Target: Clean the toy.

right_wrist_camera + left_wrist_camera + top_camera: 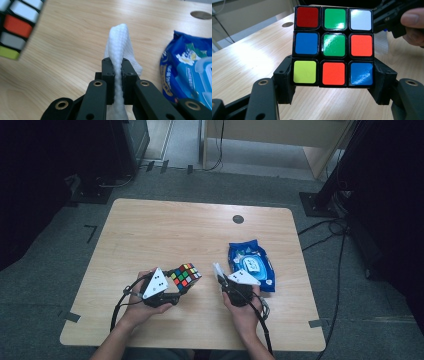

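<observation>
High view: wipe (218, 270) outside blue wipes pack (251, 264), near cube (184, 275).

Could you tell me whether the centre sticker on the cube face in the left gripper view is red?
No, the centre sticker of the cube face is green, with a red sticker only at its top left corner.

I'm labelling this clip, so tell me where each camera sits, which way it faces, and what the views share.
High view: above the person's side, looking forward and down on the table; both forearms, left gripper, right gripper.
Left gripper view: along its jaws, shut on the cube; a hand beyond.
Right gripper view: along its jaws, shut on a white wipe.
Shared: the cube, the wipes pack and the tabletop hole.
</observation>
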Demonstrator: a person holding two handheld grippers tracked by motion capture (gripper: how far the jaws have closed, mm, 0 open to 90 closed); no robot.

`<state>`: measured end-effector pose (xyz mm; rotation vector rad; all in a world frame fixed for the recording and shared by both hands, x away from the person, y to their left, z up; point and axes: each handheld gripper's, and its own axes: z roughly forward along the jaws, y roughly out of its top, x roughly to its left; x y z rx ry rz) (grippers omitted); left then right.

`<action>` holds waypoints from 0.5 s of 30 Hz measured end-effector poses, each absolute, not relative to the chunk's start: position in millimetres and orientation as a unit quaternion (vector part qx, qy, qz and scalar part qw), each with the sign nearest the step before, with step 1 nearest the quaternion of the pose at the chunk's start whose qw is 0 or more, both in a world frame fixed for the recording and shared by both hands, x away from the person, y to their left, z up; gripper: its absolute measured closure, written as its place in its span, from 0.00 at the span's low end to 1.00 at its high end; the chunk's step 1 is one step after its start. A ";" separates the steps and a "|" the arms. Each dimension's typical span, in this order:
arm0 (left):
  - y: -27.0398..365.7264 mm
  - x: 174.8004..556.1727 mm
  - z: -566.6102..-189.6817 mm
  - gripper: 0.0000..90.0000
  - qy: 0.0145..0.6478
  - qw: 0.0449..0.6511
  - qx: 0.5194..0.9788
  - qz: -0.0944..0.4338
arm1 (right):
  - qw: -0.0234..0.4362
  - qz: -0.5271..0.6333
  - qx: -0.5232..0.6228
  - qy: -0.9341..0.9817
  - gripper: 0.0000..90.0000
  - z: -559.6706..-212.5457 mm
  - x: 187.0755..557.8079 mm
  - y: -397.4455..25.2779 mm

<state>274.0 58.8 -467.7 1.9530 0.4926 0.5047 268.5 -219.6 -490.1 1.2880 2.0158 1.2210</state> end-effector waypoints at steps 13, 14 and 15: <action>62.4 277.7 -467.7 0.38 0.220 0.503 0.809 0.210 | 0.210 0.445 0.467 0.735 0.45 -502.9 278.1 -220.3; 62.7 278.0 -467.6 0.38 0.221 0.503 0.808 0.210 | 0.214 0.451 0.466 0.731 0.42 -500.9 276.9 -219.7; 63.3 278.5 -467.6 0.38 0.225 0.504 0.807 0.209 | 0.217 0.453 0.467 0.728 0.40 -499.8 276.3 -219.6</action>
